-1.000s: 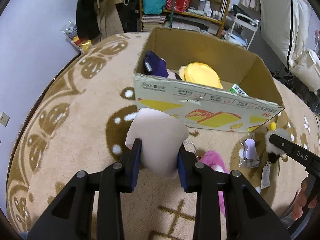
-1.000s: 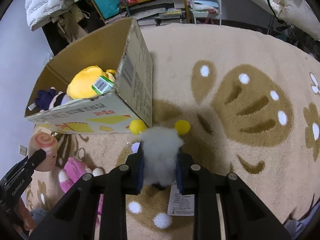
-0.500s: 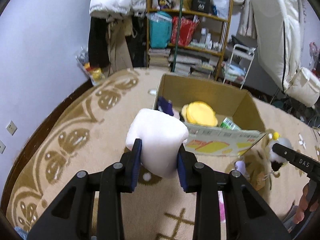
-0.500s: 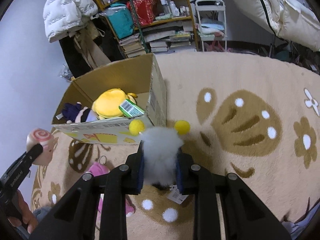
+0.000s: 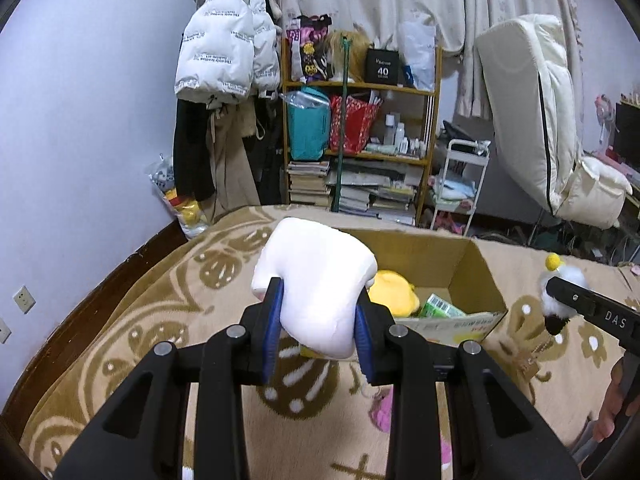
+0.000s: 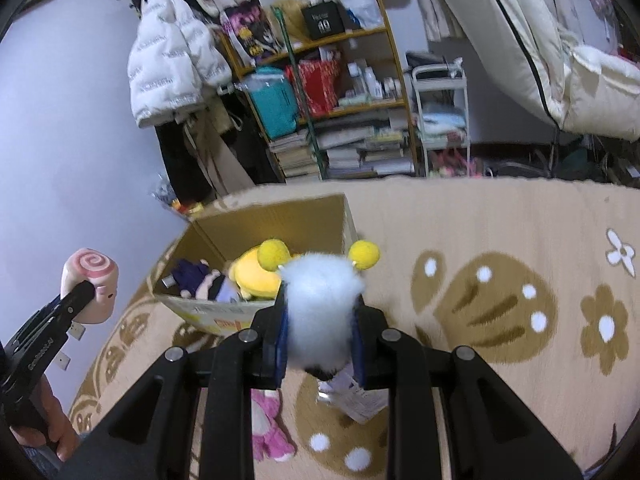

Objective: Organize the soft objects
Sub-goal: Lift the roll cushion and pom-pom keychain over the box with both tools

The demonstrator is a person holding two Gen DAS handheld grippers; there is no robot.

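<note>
My left gripper (image 5: 318, 322) is clamped on the pale pink plush roll (image 5: 314, 284); both blue pads press into its sides and the toy bulges above the fingers. In the right wrist view the same roll (image 6: 91, 284) appears at 9 o'clock, showing a pink spiral on its end face.

My right gripper (image 6: 320, 338) pinches the white fluffy plush (image 6: 322, 312), which has two yellow pom-poms (image 6: 363, 255) on top. A paper tag (image 6: 356, 398) hangs below it. In the left wrist view this plush (image 5: 562, 286) sits at 3 o'clock.

The open cardboard box (image 5: 476, 280) stands on the beige patterned rug (image 5: 160, 320), beyond both grippers at 12 o'clock. Inside it lie a yellow plush (image 5: 394, 294), a green packet (image 5: 440, 307) and, in the right wrist view, a dark purple doll (image 6: 192, 276).

A pink plush toy (image 6: 268, 420) lies on the rug at 6 o'clock, under the right gripper's arms and near the box's front wall.
</note>
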